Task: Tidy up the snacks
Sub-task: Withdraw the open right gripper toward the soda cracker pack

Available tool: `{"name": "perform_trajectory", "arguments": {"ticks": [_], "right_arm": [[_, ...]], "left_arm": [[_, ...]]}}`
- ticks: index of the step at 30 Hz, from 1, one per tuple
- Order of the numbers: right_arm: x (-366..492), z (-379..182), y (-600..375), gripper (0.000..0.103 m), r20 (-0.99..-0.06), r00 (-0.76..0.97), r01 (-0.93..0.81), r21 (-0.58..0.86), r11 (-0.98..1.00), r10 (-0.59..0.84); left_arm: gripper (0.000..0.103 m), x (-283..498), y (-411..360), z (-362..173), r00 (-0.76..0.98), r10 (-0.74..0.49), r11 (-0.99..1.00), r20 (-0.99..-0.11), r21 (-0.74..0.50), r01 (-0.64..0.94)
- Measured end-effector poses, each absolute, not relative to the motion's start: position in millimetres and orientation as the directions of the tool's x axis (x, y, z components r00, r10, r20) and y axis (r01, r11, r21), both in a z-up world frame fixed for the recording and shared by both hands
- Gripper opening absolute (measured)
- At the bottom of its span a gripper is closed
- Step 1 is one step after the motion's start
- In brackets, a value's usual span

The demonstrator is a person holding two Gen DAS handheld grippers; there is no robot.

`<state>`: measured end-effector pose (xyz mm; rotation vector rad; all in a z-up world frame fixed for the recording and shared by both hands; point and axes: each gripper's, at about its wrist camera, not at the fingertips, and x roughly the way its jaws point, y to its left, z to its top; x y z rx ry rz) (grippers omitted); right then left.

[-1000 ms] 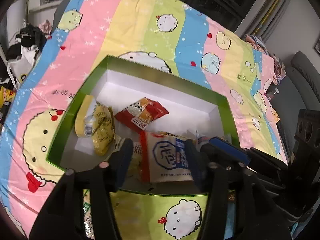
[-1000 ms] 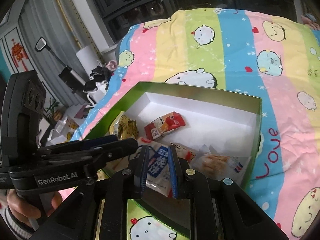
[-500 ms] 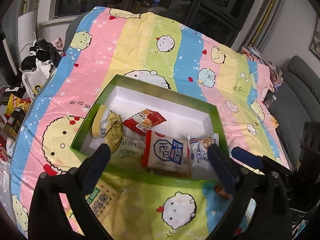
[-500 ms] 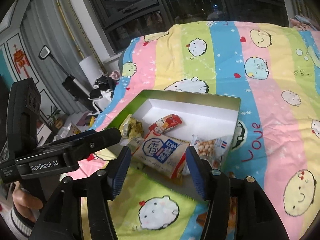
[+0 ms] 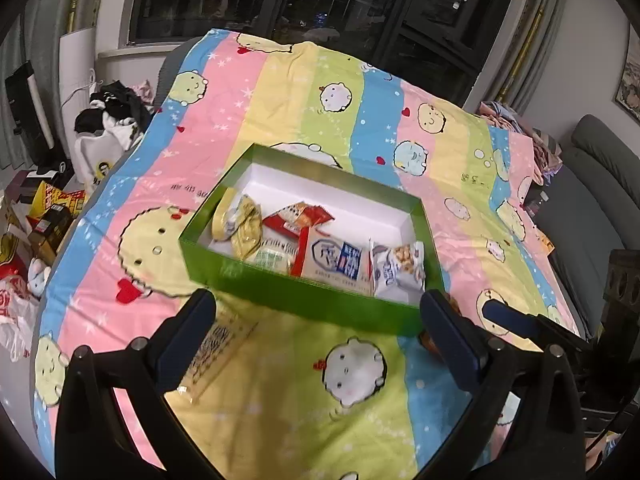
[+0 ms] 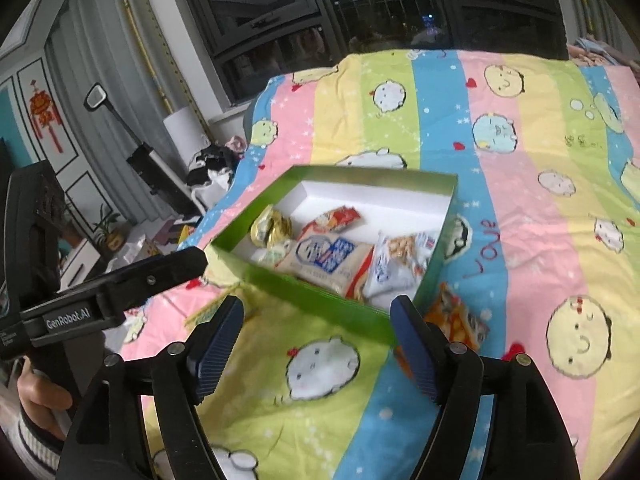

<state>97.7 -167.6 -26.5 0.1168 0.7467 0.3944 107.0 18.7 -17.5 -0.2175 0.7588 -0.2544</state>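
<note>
1. A bed covered by a striped cartoon blanket [image 5: 280, 92] fills most of both views, in bands of pink, yellow, green and blue. Dark windows run along the top of each frame.

2. A green box [image 5: 304, 292] with a white inside sits open at the centre of the left wrist view, and just left of centre in the right wrist view [image 6: 320, 296].

3. The left gripper [image 5: 320, 332] takes up the bottom of its own view. Its jaws are spread wide with nothing between them, only blanket below. In the right wrist view it reaches in from the left edge.

4. The right gripper [image 6: 316, 340] fills the bottom of its view. Its jaws are opening and hold nothing.

5. Inside the box, crowded toward its near wall, lie several snack packets: a white and blue packet [image 5: 334, 258], a clear bag of round snacks [image 5: 396, 268], a red packet [image 5: 298, 220] and a yellow packet [image 5: 244, 228]. The far half of the box is bare.

6. An orange packet [image 6: 456, 316] lies on the blanket outside the box, just beside its lower right corner. A flat pale packet [image 5: 218, 344] lies near the lower left corner.

7. Judged from this, the task is well under way: most snacks are boxed and at least two seem left to collect.
</note>
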Motion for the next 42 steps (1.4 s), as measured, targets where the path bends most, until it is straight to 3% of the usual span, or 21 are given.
{"name": "perform_trajectory", "arguments": {"ticks": [13, 21, 25, 28, 36, 42], "right_arm": [[62.2, -38.3, -163.0, 0.076, -0.674, 0.619, -0.309, 0.263, 0.914, 0.403], [54.5, -45.7, -154.3, 0.076, -0.700, 0.593, -0.309, 0.258, 0.915, 0.398], [51.3, -48.6, -151.3, 0.076, -0.713, 0.585, -0.315, 0.239, 0.919, 0.386], [52.1, -52.7, -150.1, 0.076, -0.724, 0.572, -0.317, 0.239, 0.918, 0.386], [48.8, -73.6, -138.7, 0.076, -0.749, 0.516, -0.353, 0.256, 0.900, 0.415], [54.5, -91.7, -124.8, 0.076, -0.761, 0.472, -0.419, 0.250, 0.873, 0.445]], "left_arm": [[0.102, 60.5, 34.7, -33.2, 0.684, -0.254, 0.956, -0.684, -0.283, 0.073], [0.102, 41.3, 65.1, -56.0, 0.645, -0.283, 0.927, -0.710, -0.376, -0.007], [0.103, 32.0, 86.9, -69.1, 0.633, -0.338, 0.888, -0.696, -0.458, -0.030], [0.102, 33.8, 95.0, -76.3, 0.603, -0.333, 0.890, -0.725, -0.453, -0.054], [0.102, 32.5, 115.4, -92.9, 0.588, -0.469, 0.825, -0.659, -0.564, 0.026], [0.102, 34.4, 123.0, -106.3, 0.594, -0.399, 0.846, -0.699, -0.530, -0.055]]}}
